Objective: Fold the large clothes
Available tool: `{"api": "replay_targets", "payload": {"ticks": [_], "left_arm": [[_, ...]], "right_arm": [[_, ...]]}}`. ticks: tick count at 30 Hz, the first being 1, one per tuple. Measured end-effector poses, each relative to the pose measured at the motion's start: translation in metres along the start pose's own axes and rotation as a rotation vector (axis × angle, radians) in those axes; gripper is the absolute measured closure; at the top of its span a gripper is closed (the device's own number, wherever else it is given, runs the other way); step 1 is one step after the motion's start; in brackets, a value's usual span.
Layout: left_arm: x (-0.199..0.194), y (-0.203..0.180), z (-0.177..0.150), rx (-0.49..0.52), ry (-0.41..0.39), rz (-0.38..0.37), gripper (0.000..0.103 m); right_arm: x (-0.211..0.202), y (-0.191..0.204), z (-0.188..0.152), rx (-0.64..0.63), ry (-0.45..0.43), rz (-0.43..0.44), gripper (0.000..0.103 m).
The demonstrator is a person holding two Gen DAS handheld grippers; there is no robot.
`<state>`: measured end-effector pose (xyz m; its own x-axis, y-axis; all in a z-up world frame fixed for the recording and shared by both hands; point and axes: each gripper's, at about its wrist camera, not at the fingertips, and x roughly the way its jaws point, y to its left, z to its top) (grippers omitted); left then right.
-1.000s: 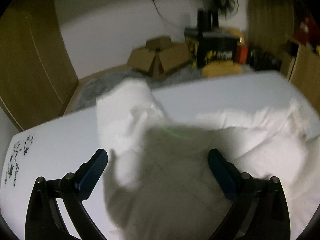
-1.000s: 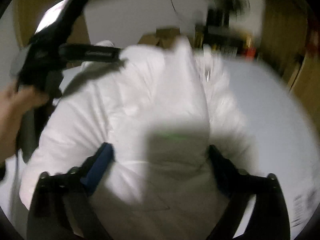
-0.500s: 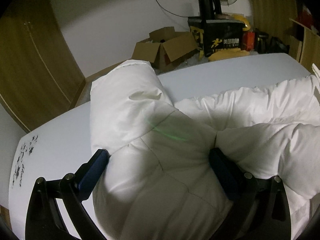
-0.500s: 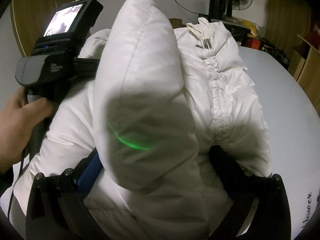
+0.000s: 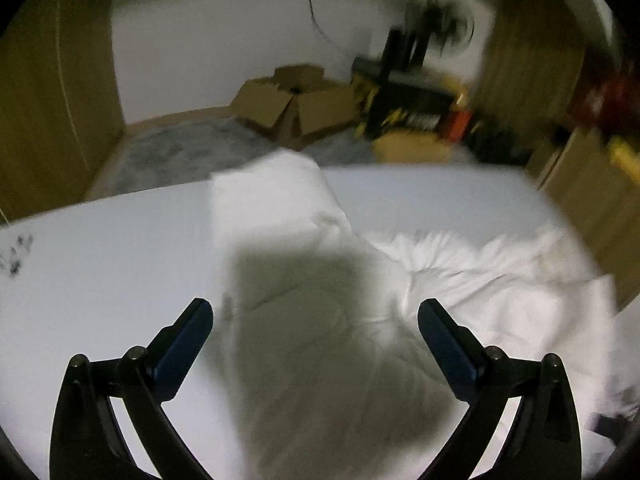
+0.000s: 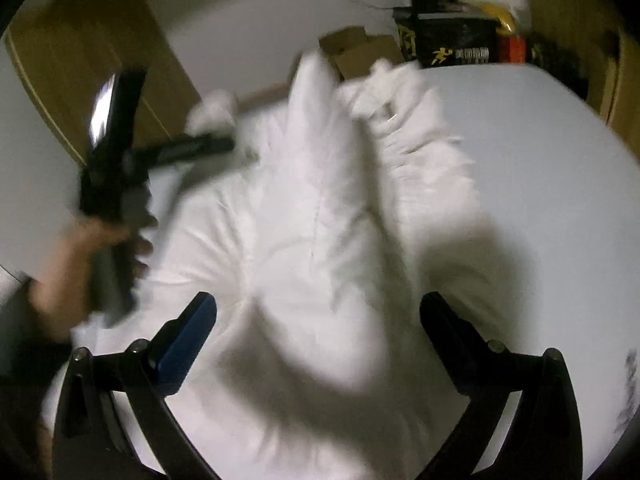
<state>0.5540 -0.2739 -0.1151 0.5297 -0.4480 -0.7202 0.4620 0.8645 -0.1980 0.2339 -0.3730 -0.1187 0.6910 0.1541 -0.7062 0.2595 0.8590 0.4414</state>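
The white puffy jacket is lying on the table below both wide-open, empty grippers, left gripper and right gripper.

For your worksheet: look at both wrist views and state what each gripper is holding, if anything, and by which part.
Nothing is held. The left gripper and the right gripper both stand open above the white puffy jacket, which lies loose on the table.

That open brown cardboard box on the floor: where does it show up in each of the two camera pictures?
Left wrist view: the cardboard box sits upper centre, on the floor beyond the white table.
Right wrist view: the cardboard box is near the top centre, partly hidden behind the puffy white jacket.
Shared landmark: the black crate with yellow print, just right of the box.
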Motion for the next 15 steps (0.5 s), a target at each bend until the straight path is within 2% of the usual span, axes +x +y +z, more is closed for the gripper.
{"api": "replay_targets", "payload": {"ticks": [2,4,5,9,14,15], "left_arm": [[-0.017,0.026,0.004,-0.053,0.003,-0.061,0.000],[-0.025,0.051,0.007,-0.102,0.026,-0.071,0.000],[-0.025,0.065,0.007,-0.142,0.048,-0.068,0.000],[-0.021,0.094,-0.004,-0.248,0.098,-0.078,0.000],[-0.005,0.099,-0.007,-0.284,0.137,-0.117,0.000],[-0.006,0.097,-0.012,-0.285,0.139,-0.125,0.000]], "right_arm": [[-0.017,-0.033,-0.008,0.130,0.017,0.073,0.001],[-0.013,-0.068,-0.019,0.285,0.103,0.179,0.001],[-0.008,-0.077,-0.023,0.321,0.130,0.212,0.001],[0.023,-0.086,-0.032,0.352,0.221,0.197,0.001],[0.046,-0.080,-0.020,0.413,0.252,0.355,0.002],[0.047,-0.079,-0.018,0.409,0.242,0.352,0.001]]}}
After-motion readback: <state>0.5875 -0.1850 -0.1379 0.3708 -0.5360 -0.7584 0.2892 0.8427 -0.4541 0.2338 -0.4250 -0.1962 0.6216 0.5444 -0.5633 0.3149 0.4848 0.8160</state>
